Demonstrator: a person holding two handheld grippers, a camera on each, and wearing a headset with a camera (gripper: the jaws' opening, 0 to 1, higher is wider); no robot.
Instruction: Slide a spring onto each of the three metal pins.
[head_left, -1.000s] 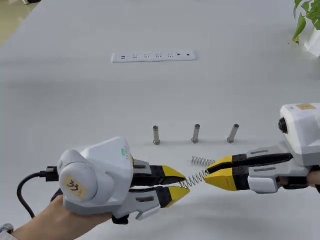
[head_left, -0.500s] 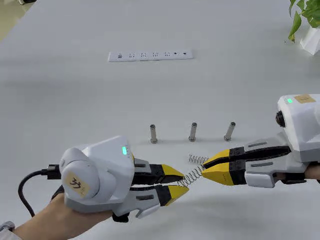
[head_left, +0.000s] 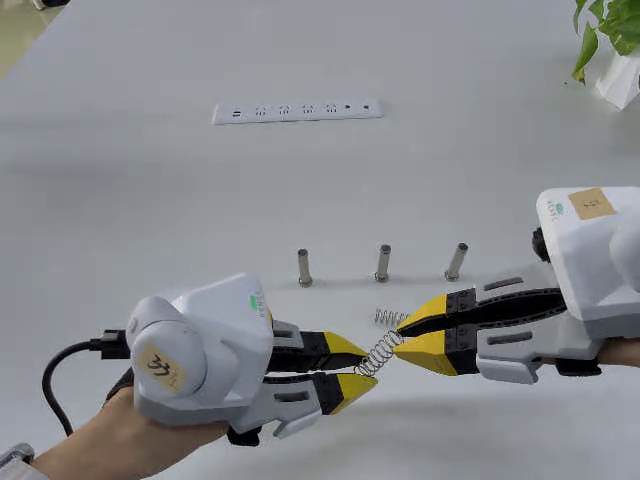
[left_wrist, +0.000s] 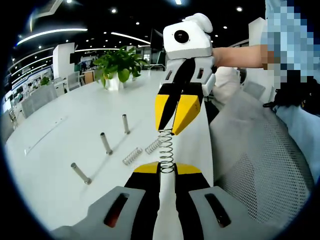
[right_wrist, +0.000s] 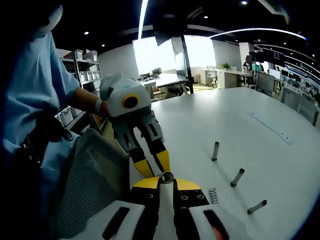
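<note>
White table (head_left: 150, 200): left claw (head_left: 370, 366) and right claw (head_left: 399, 337) both clamped on same spring (head_left: 378, 352); pins (head_left: 383, 262) upright beyond.

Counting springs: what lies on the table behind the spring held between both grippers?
A loose spring lies between the held spring and the pins. The right gripper's jaws cover its far end, so more may hide.

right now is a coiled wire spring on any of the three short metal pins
No, the left pin, middle pin and right pin all stand bare.
</note>
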